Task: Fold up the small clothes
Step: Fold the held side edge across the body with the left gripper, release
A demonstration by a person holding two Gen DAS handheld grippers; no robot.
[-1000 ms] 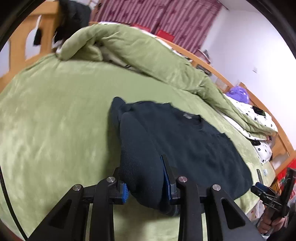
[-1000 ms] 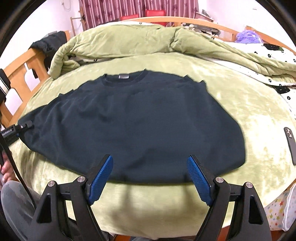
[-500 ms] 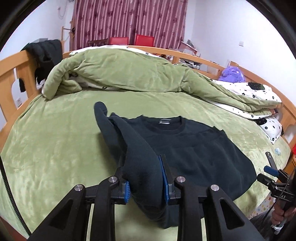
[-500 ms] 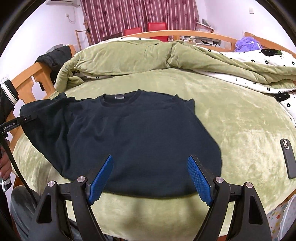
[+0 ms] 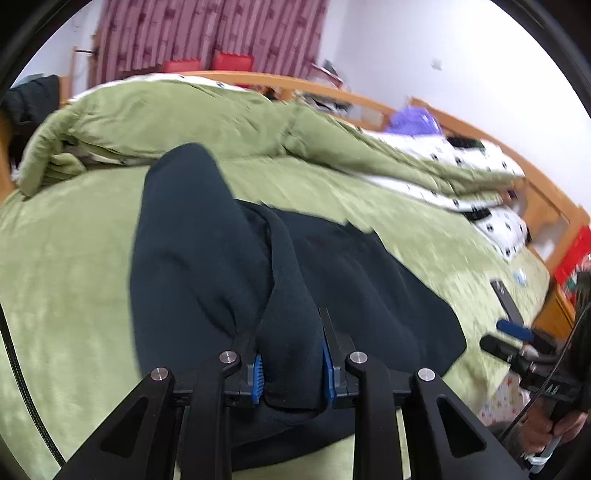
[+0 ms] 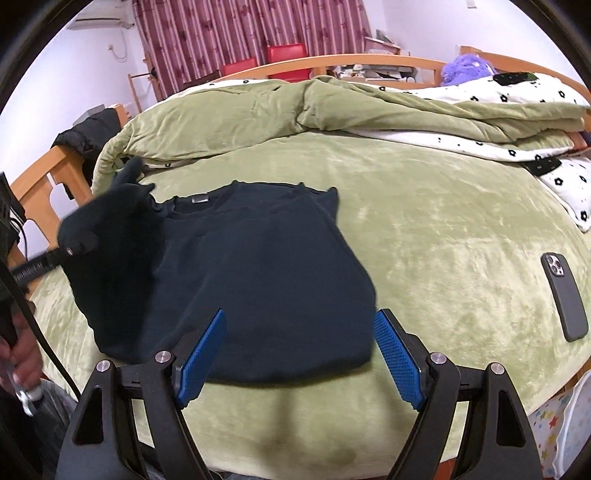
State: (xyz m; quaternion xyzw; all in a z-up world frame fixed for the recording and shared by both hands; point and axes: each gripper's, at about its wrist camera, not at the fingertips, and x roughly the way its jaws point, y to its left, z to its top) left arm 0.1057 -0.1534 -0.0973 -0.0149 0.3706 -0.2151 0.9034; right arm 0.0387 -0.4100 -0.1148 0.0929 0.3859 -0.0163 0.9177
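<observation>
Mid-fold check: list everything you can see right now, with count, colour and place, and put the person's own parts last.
sweater: one, dark navy, flat on the bed, its left side lifted and carried over the body
bed cover: one, green plush, under the sweater
duvet: one, green with white flowered lining, heaped at the far side
phone: one, dark grey, face down on the cover right of the sweater
plush toy: one, purple, far right corner
bed frame: one, light wood, curved round the bed
curtains: dark red, back wall
chairs: two, red, before the curtains
left hand-held gripper: black with blue pads, clamped on sweater fabric, jaws closing
right hand-held gripper: same, open, nothing between the pads
</observation>
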